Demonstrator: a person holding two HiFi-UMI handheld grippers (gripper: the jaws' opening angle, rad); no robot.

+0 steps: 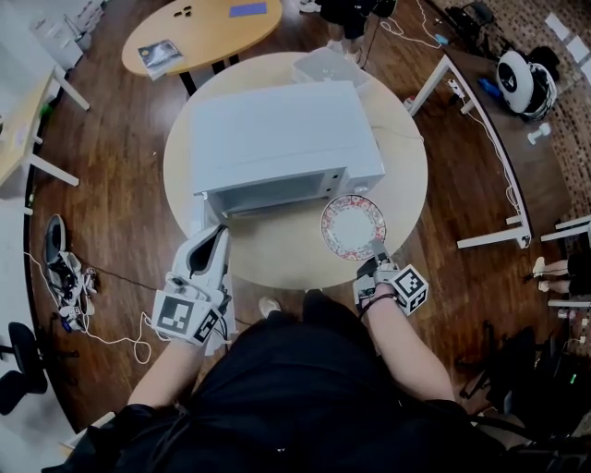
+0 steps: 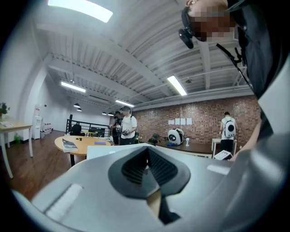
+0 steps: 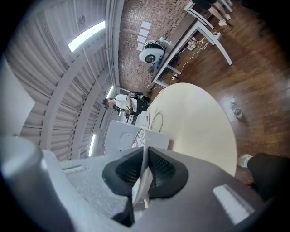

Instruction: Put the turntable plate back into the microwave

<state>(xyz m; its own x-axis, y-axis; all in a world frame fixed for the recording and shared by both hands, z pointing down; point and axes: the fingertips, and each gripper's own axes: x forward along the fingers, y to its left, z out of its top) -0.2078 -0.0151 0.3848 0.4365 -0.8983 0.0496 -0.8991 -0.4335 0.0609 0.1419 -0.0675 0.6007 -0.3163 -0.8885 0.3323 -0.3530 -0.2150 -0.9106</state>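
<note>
The white microwave [image 1: 277, 139] stands on a round cream table [image 1: 277, 254]. Its door [image 1: 205, 220] looks swung out at the front left. The turntable plate [image 1: 354, 226], white with a red patterned rim, hangs in front of the microwave's right half, and my right gripper [image 1: 377, 251] is shut on its near rim. In the right gripper view the plate [image 3: 140, 136] runs edge-on between the pads [image 3: 159, 170], towards the microwave [image 3: 118, 135]. My left gripper [image 1: 220, 231] is level beside the door's outer edge. Its jaws [image 2: 147, 152] look shut; nothing shows between them.
A white box [image 1: 328, 66] sits on the table behind the microwave. An oval wooden table [image 1: 203, 28] with a booklet stands beyond. White desk frames [image 1: 480, 139] are to the right and cables [image 1: 83, 286] lie on the floor at the left. People stand far off [image 2: 127, 129].
</note>
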